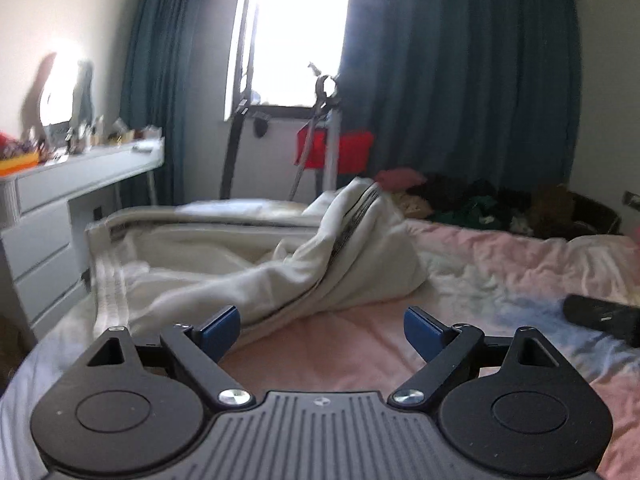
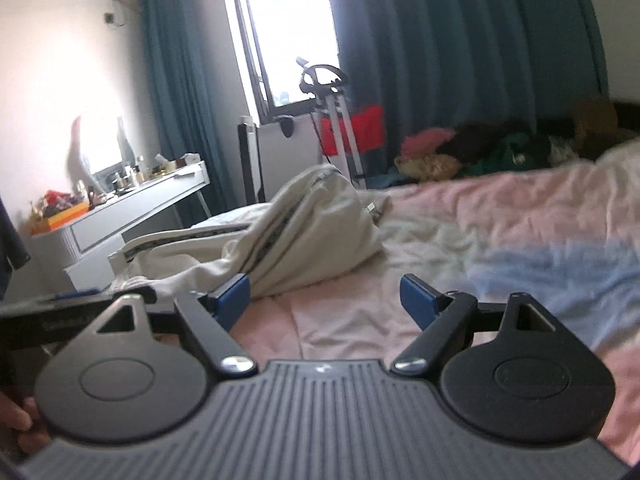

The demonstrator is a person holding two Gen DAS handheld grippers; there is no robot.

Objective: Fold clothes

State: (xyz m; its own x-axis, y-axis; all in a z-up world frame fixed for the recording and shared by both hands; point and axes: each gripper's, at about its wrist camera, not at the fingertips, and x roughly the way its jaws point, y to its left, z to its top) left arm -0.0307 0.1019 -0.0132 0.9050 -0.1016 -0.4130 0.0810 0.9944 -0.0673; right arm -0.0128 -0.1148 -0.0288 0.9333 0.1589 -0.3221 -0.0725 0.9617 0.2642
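A cream-white garment (image 1: 248, 264) with a dark zipper line lies crumpled on the pink bed sheet (image 1: 360, 352), bunched into a peak toward the far side. My left gripper (image 1: 322, 330) hovers just short of its near edge, open, nothing between the blue pads (image 1: 222, 330). In the right wrist view the same garment (image 2: 288, 240) lies ahead and to the left. My right gripper (image 2: 326, 300) is open too, empty, over bare sheet (image 2: 480, 240). The left gripper's dark body (image 2: 60, 312) shows at the left edge there.
A white dresser (image 1: 60, 200) with clutter on top stands at the left. Teal curtains (image 1: 460, 80) flank a bright window. A red-seated frame (image 1: 332, 148) stands beyond the bed. Dark and green clothes (image 1: 480, 204) pile at the bed's far right. A hand (image 2: 20, 420) shows bottom left.
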